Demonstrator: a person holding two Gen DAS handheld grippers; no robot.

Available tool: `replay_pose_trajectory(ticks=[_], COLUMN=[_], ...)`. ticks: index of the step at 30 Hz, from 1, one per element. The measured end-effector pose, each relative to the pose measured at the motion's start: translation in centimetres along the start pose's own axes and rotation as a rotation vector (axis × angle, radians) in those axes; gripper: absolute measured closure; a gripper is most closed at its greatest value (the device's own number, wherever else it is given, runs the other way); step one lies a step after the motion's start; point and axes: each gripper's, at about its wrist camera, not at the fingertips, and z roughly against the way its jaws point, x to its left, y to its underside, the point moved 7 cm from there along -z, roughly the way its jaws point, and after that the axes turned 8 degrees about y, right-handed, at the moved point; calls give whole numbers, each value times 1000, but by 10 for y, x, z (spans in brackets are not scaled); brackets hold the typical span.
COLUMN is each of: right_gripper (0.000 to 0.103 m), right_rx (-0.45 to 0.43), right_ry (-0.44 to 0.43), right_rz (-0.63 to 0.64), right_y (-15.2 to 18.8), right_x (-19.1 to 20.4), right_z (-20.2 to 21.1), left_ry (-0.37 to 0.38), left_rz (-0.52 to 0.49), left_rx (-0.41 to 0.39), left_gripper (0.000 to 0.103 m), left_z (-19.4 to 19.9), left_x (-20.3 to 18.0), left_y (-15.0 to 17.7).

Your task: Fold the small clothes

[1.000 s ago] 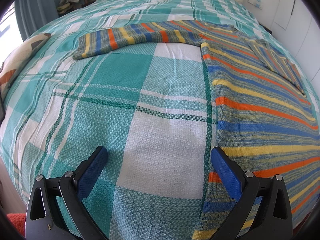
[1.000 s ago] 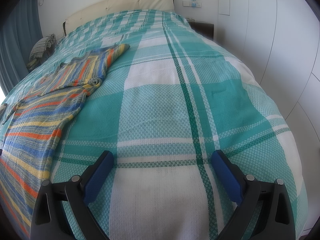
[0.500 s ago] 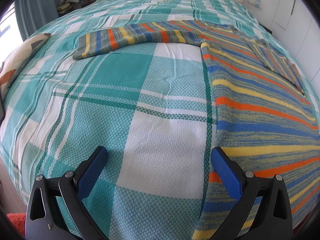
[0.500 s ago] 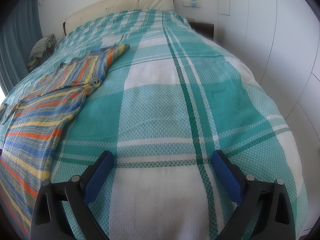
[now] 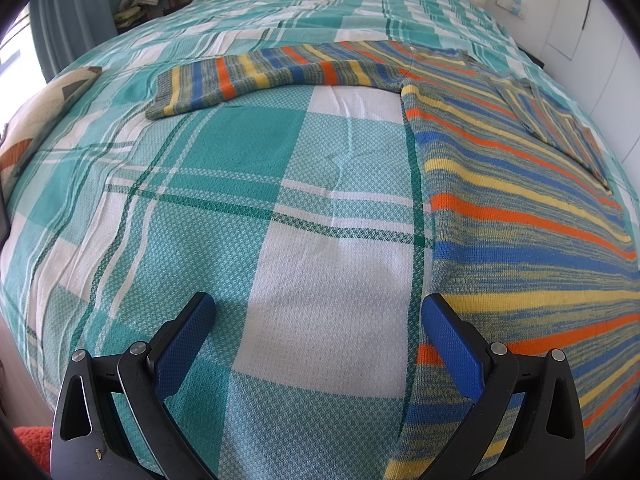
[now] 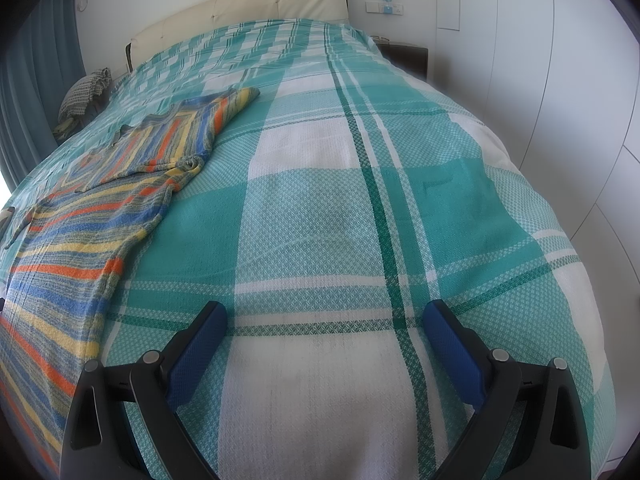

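2 grippers up, both spread wide & carrying nothing: left gripper (image 5: 316,336) hangs low over the plaid bedspread (image 5: 240,184) w/ its right-side blue pad (image 5: 448,344) just at the near side edge of the striped sweater (image 5: 520,216); right gripper (image 6: 326,344) hangs over bare bedspread (image 6: 340,208), sweater (image 6: 72,248) off to its left, not touching. Sweater lies flat on the bed, body running toward the near edge, 1 sleeve (image 5: 256,76) stretched straight out across the spread, the other sleeve (image 5: 560,128) looks already folded in over the chest, tho from the right wrist view its cuff end (image 6: 236,100) pokes out past the body. So the step in hand, I reckon: bring that long outstretched sleeve in. To do it well — go for the cuff w/ the left claw, pinch just 1 layer of knit, not the bedspread under it; the weave is soft & will bunch up if the pads dig. Lift a bit, carry across, lay it along the body so stripes line up. Right claw could pin the shoulder seam to stop the whole body sliding. Knit is stretchy, so no tugging, go slow.
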Motion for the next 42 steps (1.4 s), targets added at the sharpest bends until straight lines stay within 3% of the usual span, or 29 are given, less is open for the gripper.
replay_pose_trajectory(ticks=[33, 42], right_gripper=[5, 5], right_rx=[0, 0], right_ry=[1, -2], right_rz=[0, -1], right_y=[0, 0], right_x=[0, 1], right_z=[0, -2], left_ry=[1, 50], left_rz=[1, 48], left_rx=[1, 25], left_gripper=[0, 0], left_z=[0, 6], left_x=[0, 3], left_y=[-1, 1])
